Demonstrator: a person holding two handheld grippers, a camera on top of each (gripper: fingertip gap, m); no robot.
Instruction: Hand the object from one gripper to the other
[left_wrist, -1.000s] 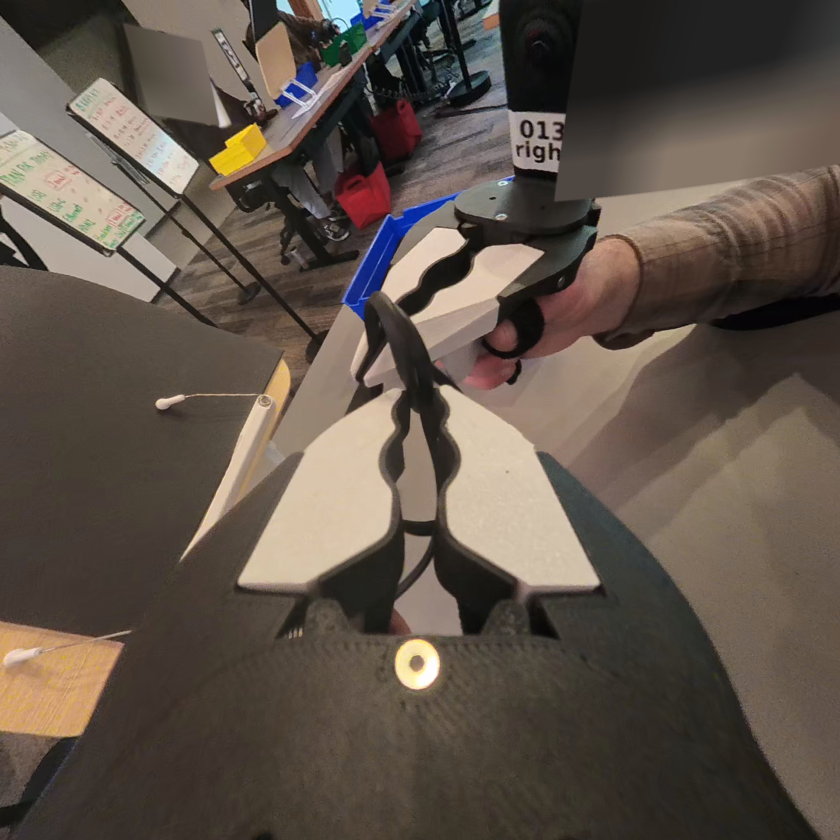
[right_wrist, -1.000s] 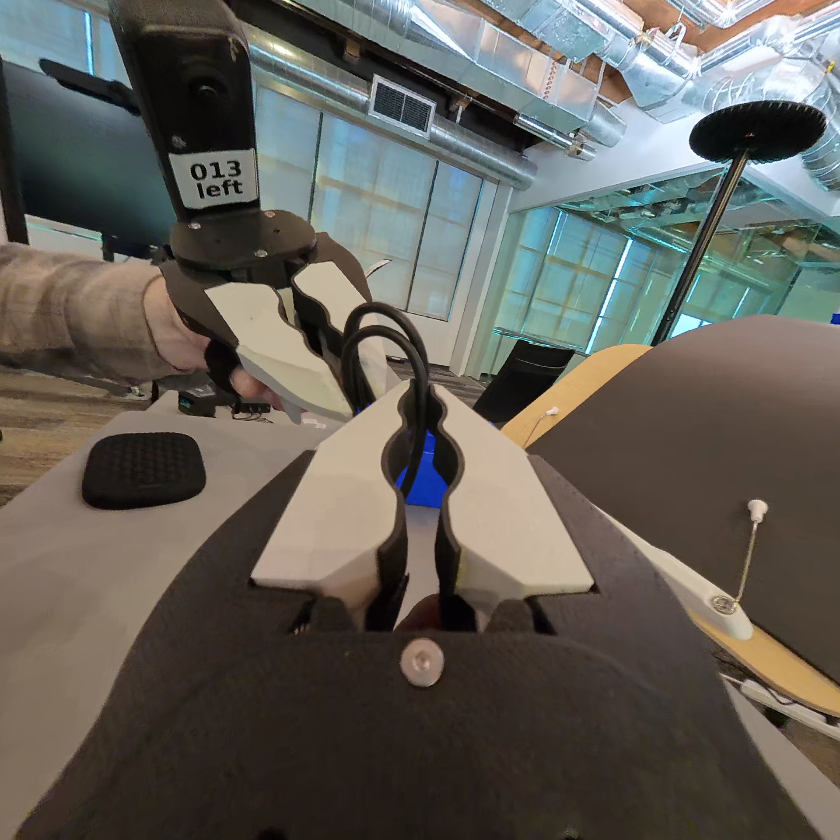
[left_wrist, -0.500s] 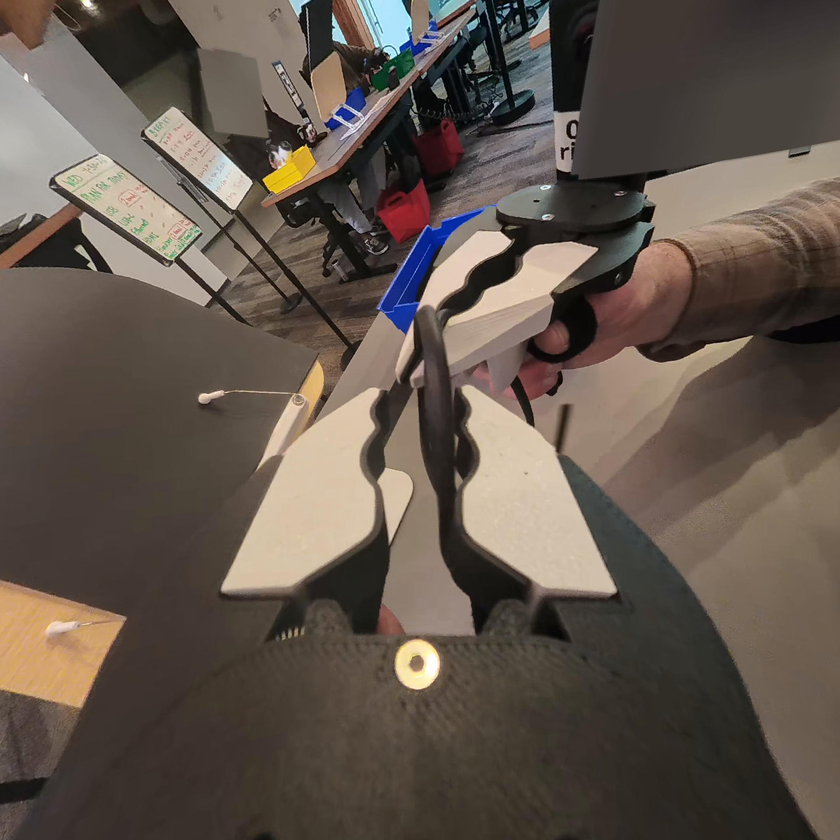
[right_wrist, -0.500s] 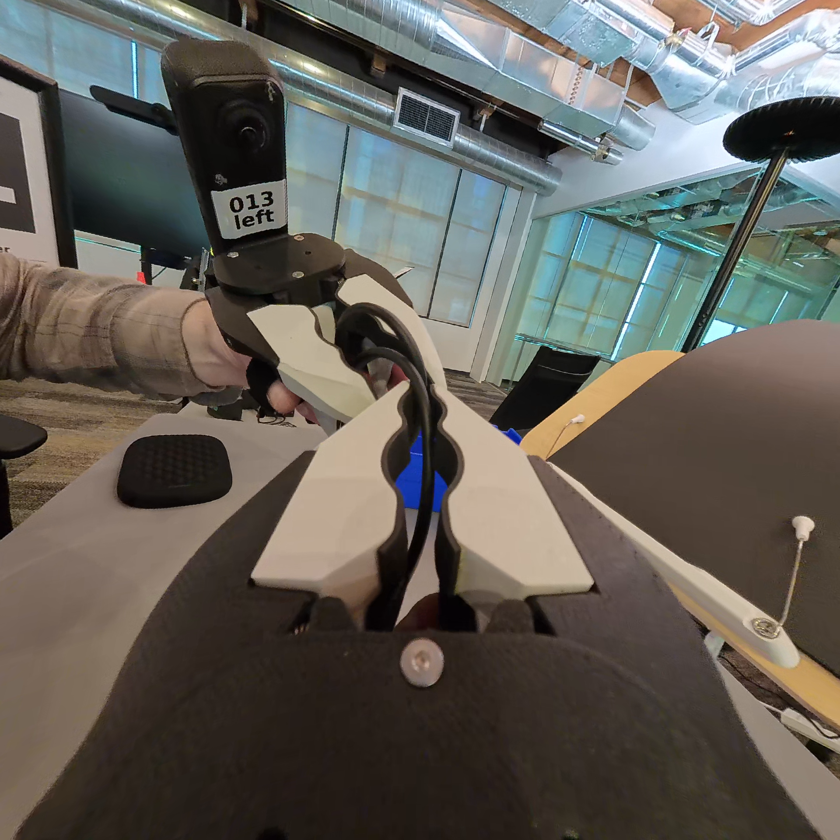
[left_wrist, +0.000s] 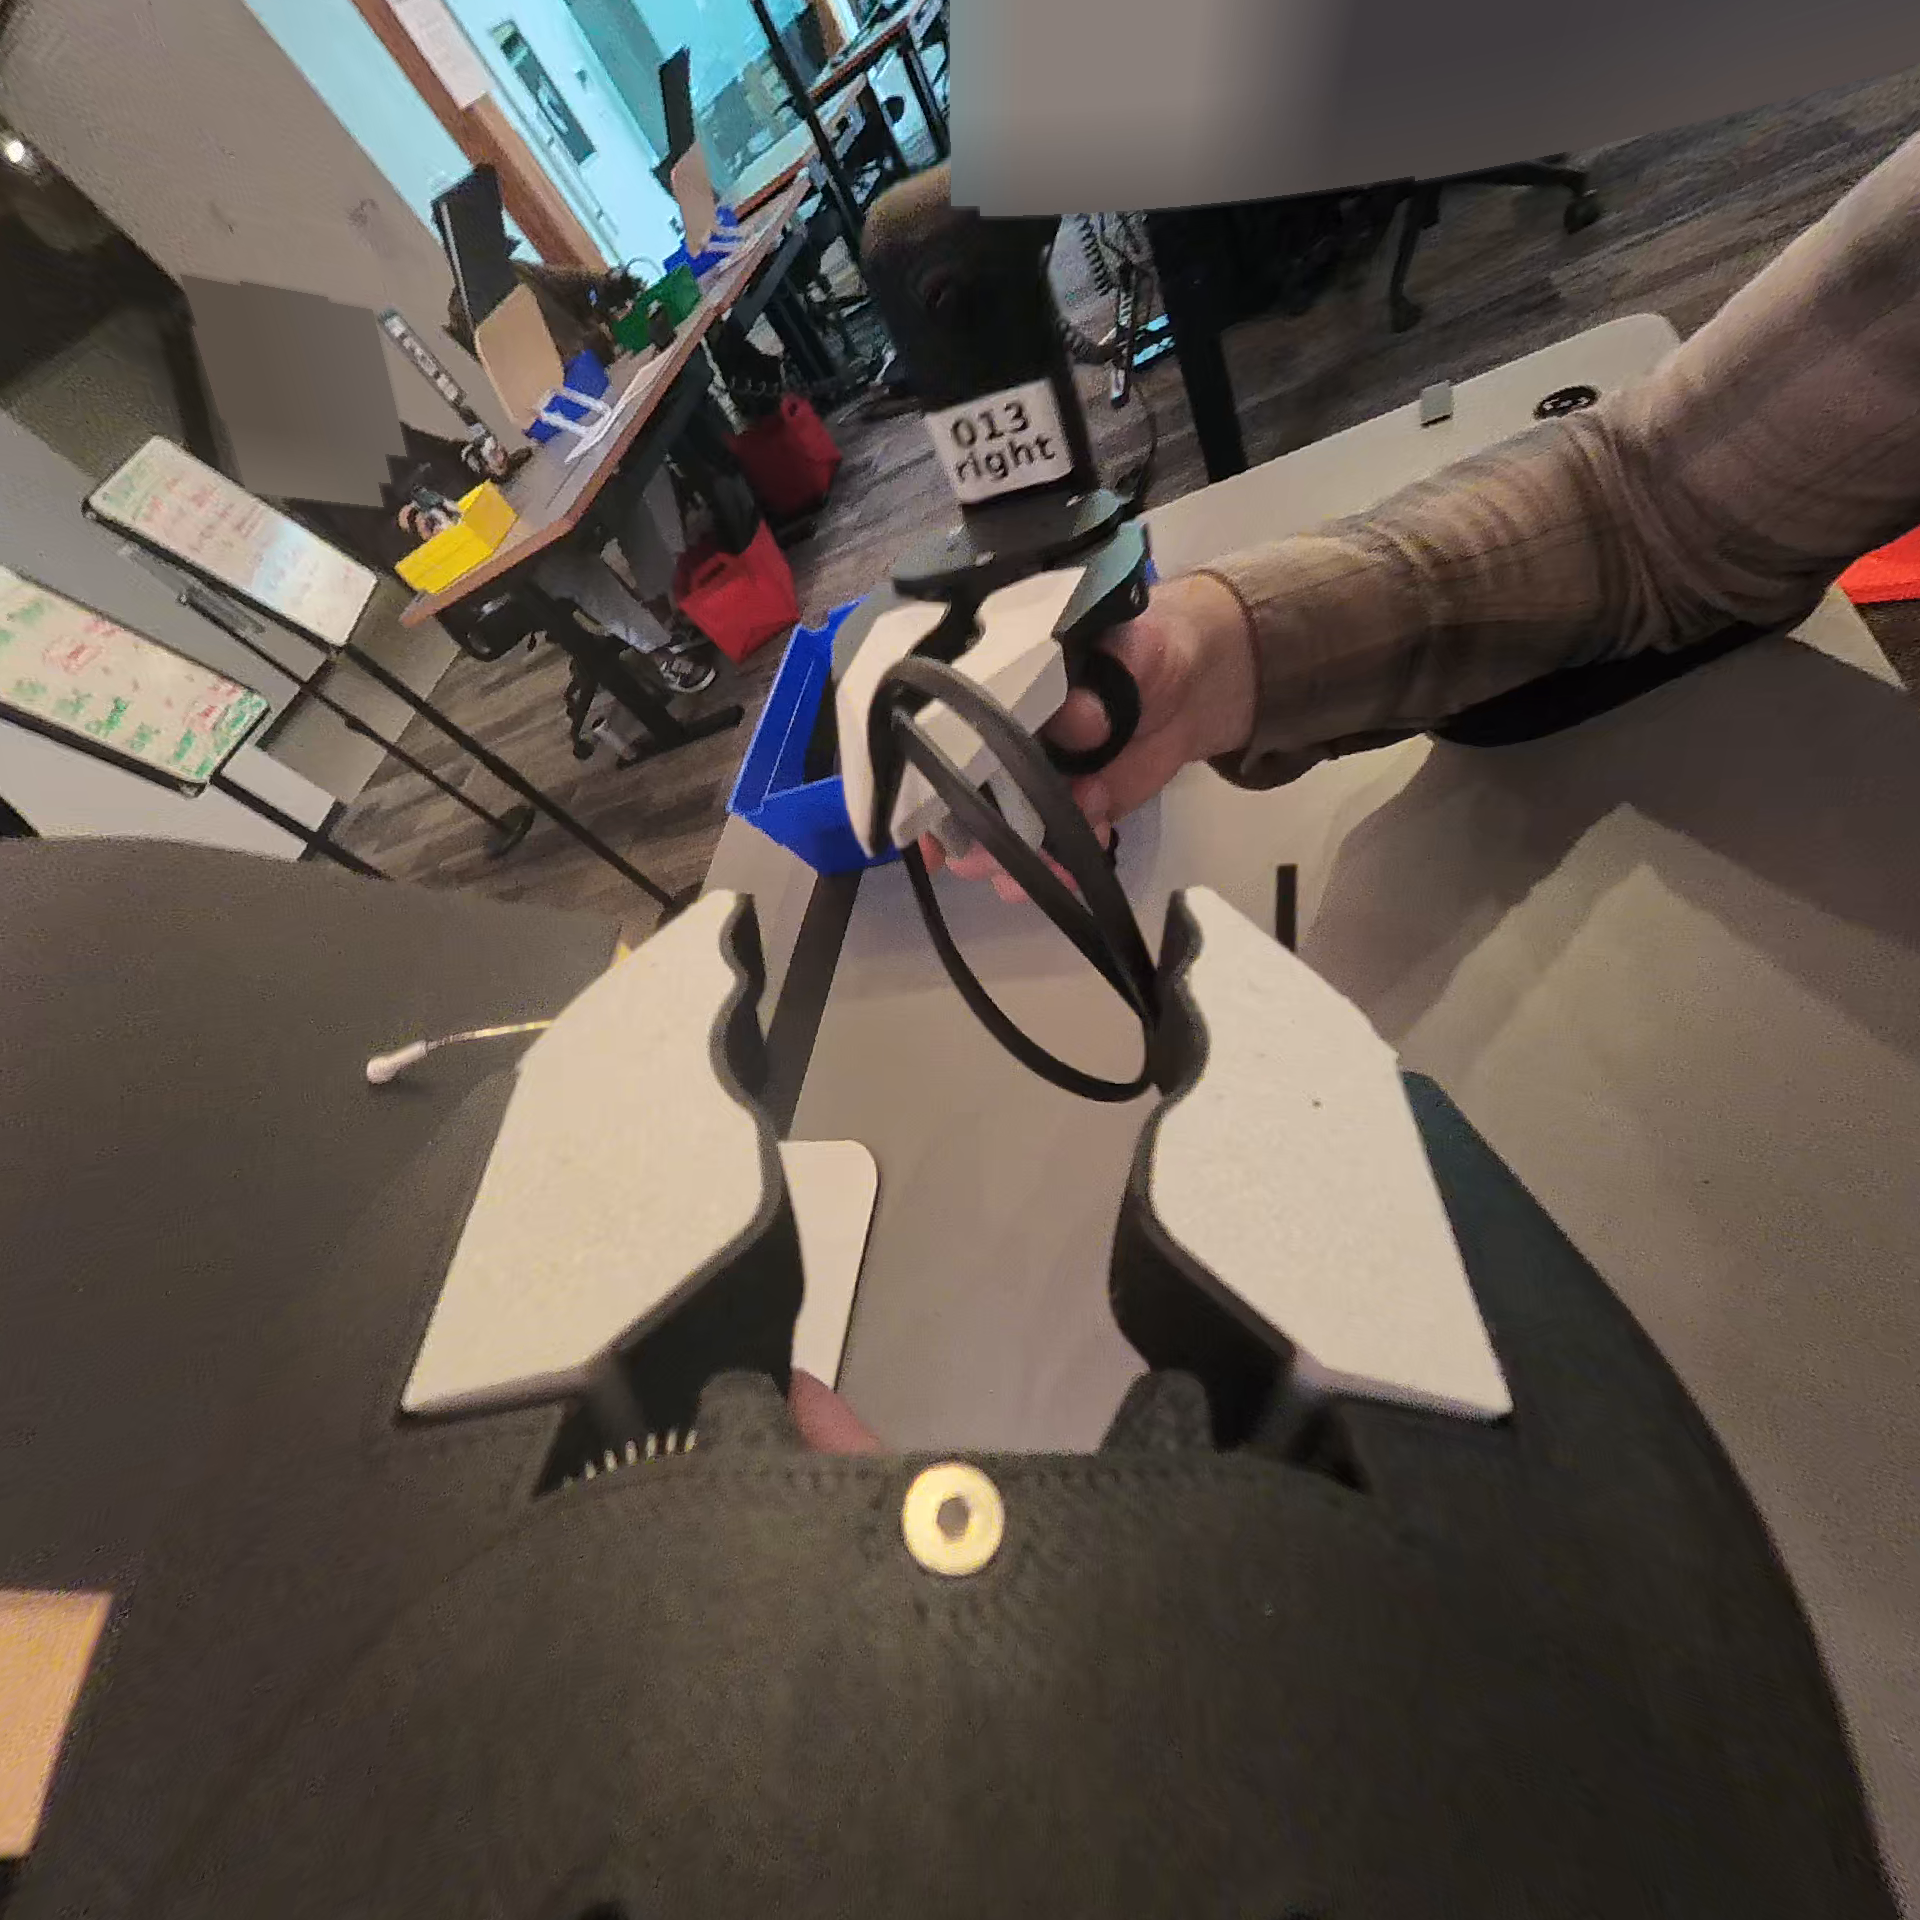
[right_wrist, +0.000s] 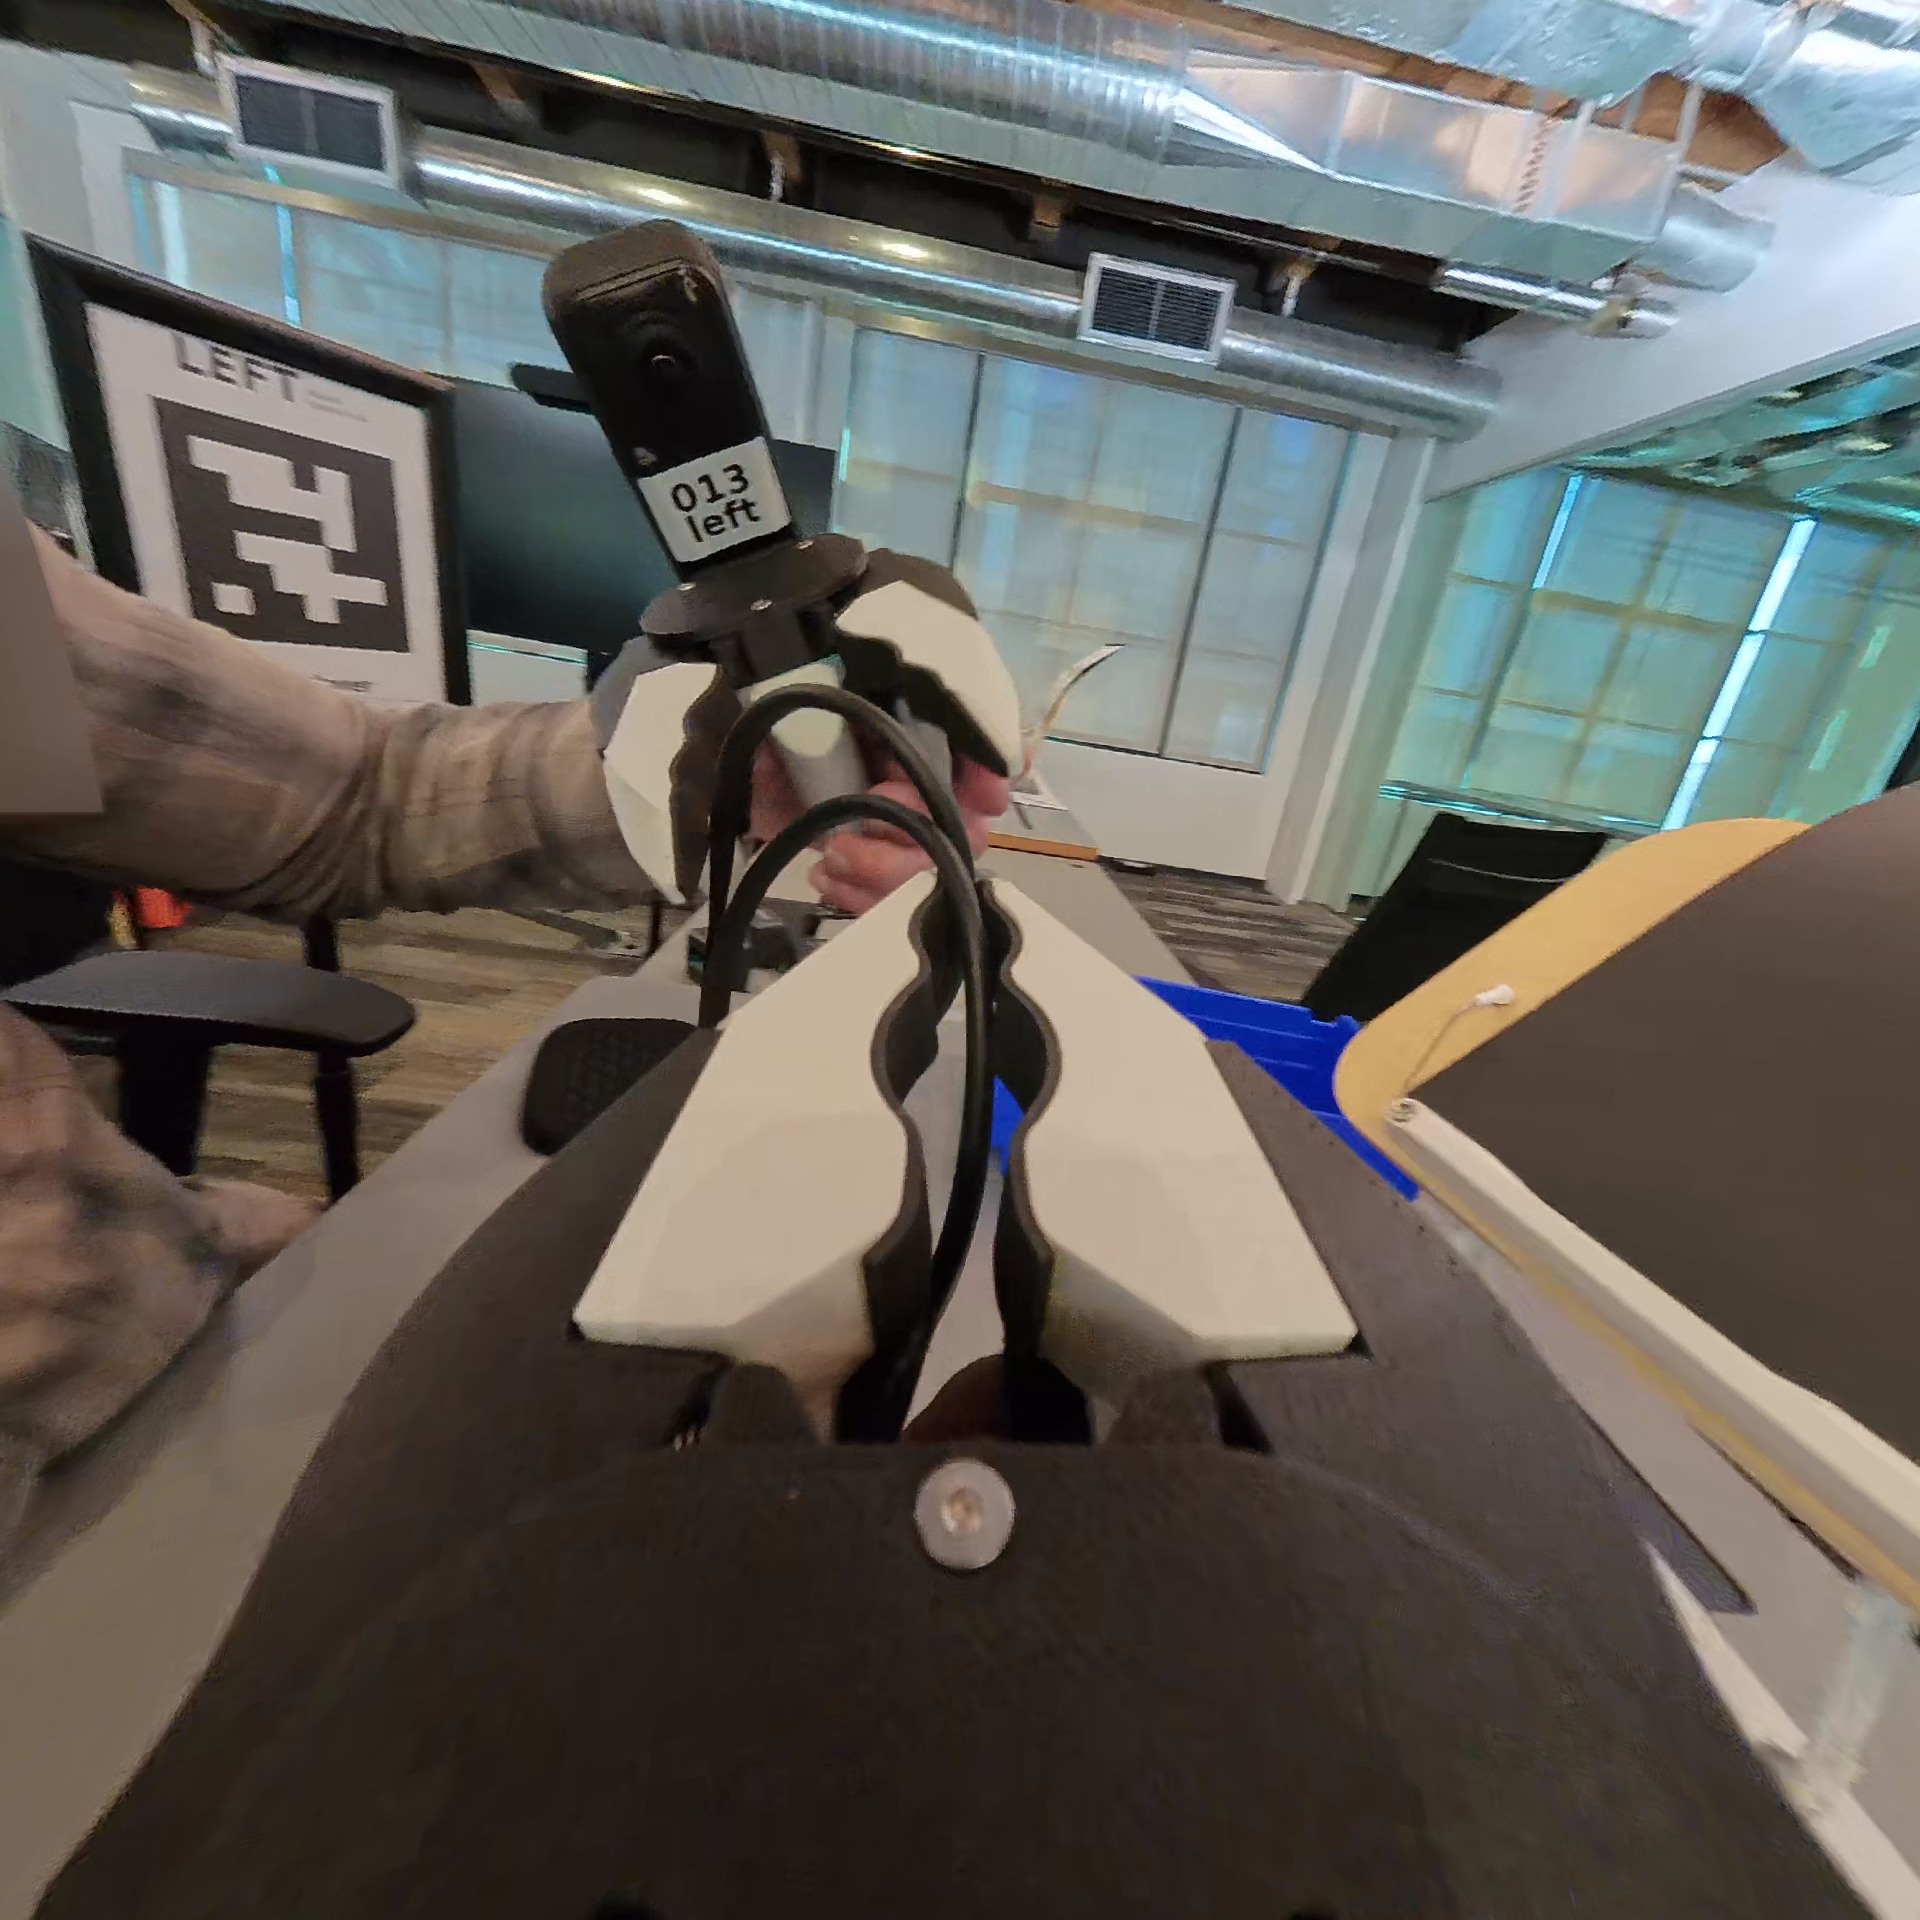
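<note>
A looped black cable (right_wrist: 975, 1091) is pinched between the white fingers of my right gripper (right_wrist: 966, 904), which is shut on it. Its loops stick out past the fingertips. My left gripper (left_wrist: 961, 935) is open wide and holds nothing. In the left wrist view the right gripper (left_wrist: 899, 821) is held ahead by a hand, and the cable (left_wrist: 1091, 883) hangs from it. The loop's lower end reaches the inner side of my left gripper's right finger (left_wrist: 1278, 1143). In the right wrist view the left gripper (right_wrist: 831, 821) is open behind the cable loops.
A grey table (left_wrist: 1558, 1039) lies below both grippers. A blue bin (left_wrist: 790, 748) stands at its far edge. A black pad (right_wrist: 592, 1070) lies on the table. A dark panel with a wooden edge (right_wrist: 1662, 1039) is close by. A chair armrest (right_wrist: 208, 1008) is at the left. Only a small space, under 4 cm, lies between the two pairs of fingers.
My left gripper has opened wide and let go of the cable, then drawn back a little. My right gripper stays shut on the cable and now holds it alone.
</note>
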